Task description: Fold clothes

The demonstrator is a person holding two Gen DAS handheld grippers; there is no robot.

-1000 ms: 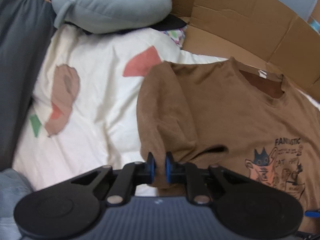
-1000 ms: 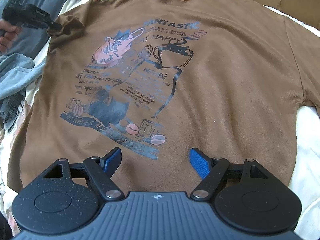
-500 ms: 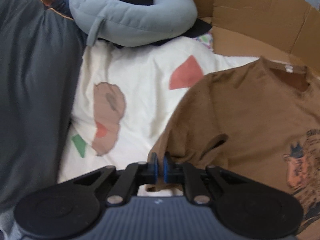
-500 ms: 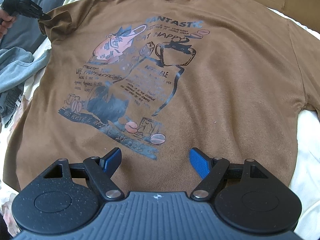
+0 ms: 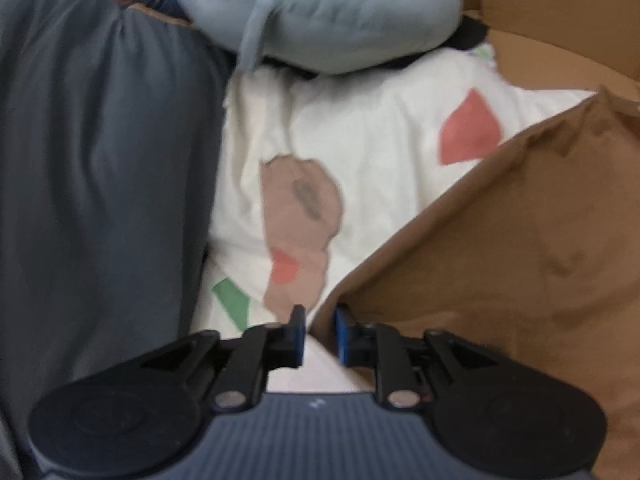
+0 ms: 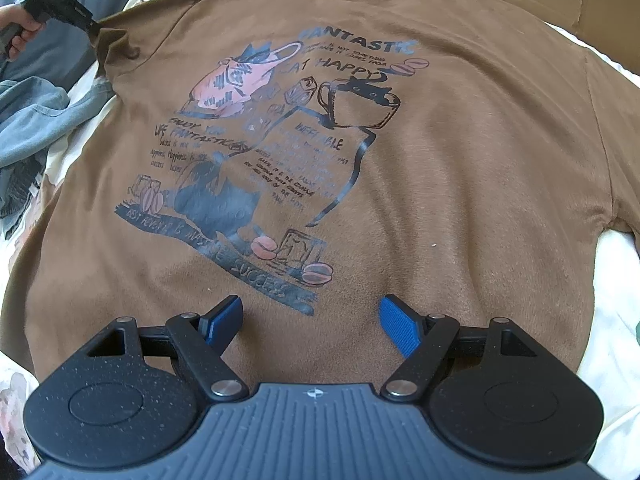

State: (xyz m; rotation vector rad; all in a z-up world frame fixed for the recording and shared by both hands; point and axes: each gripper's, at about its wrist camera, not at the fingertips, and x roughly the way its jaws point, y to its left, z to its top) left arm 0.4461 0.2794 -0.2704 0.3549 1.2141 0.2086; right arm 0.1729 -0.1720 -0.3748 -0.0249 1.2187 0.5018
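A brown T-shirt (image 6: pixel 460 184) with a cat and coffee print lies face up on a white patterned sheet (image 5: pixel 360 152). Its left sleeve (image 5: pixel 500 248) is spread out flat to the side. My left gripper (image 5: pixel 319 316) is at the sleeve's outer corner and its jaws are opening. The corner lies in the gap by the right pad, and the pads no longer press on it. In the right wrist view the left gripper (image 6: pixel 90 26) sits at the sleeve tip with a hand (image 6: pixel 20 36) behind it. My right gripper (image 6: pixel 312 320) hovers open over the shirt's lower front, holding nothing.
A dark grey cloth (image 5: pixel 100 200) lies left of the sheet, with a grey-blue neck pillow (image 5: pixel 320 12) behind it. Cardboard (image 5: pixel 560 20) stands at the back right. Blue-grey garments (image 6: pixel 32 120) are heaped to the left of the shirt.
The left gripper pulled the bunched sleeve outward to the left until it lay flat, then its jaws parted from the cloth. The right gripper stayed put and open.
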